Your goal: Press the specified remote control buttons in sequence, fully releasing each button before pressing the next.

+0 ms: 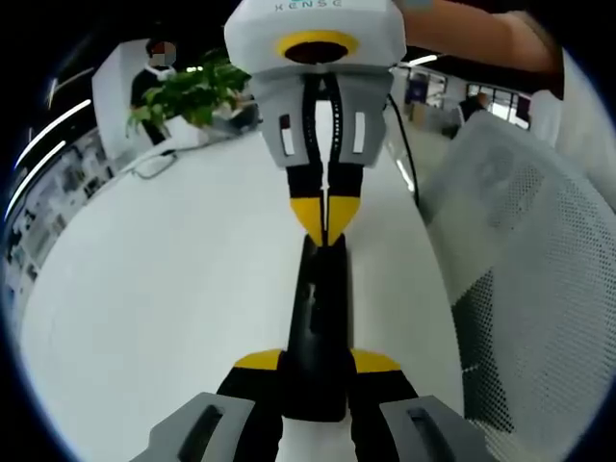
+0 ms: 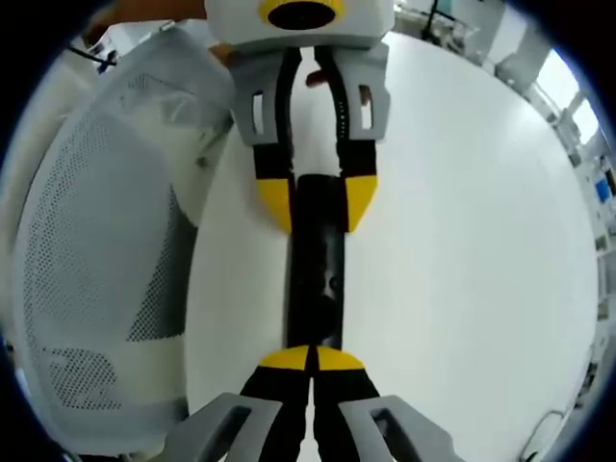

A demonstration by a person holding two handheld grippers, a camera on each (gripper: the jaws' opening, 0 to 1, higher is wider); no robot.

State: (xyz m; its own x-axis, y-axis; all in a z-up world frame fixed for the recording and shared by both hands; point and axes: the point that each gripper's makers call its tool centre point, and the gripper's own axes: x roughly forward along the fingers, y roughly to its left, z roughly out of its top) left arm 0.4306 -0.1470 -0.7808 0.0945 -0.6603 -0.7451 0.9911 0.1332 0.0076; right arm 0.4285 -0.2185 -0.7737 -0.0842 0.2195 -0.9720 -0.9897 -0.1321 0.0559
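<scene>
My left hand-held gripper (image 1: 318, 371) clamps the near end of the black remote (image 1: 320, 318), held over the white worktop (image 1: 164, 289). My right hand-held gripper (image 2: 313, 361) is pinched closed, tips on the remote's far end. It looks light, rigid and smooth, so I'd grip its long edges.

I see a wide white counter (image 1: 164, 279) running away from me, smooth and bare where it shows. A white mesh-backed chair (image 1: 539, 289) stands close against its edge. At the far end a leafy green plant (image 1: 188, 91) sits beside a white partition (image 1: 115, 96). Long ceiling light strips (image 1: 48, 135) glow overhead, and bright windows (image 2: 568, 87) line the office beyond.
</scene>
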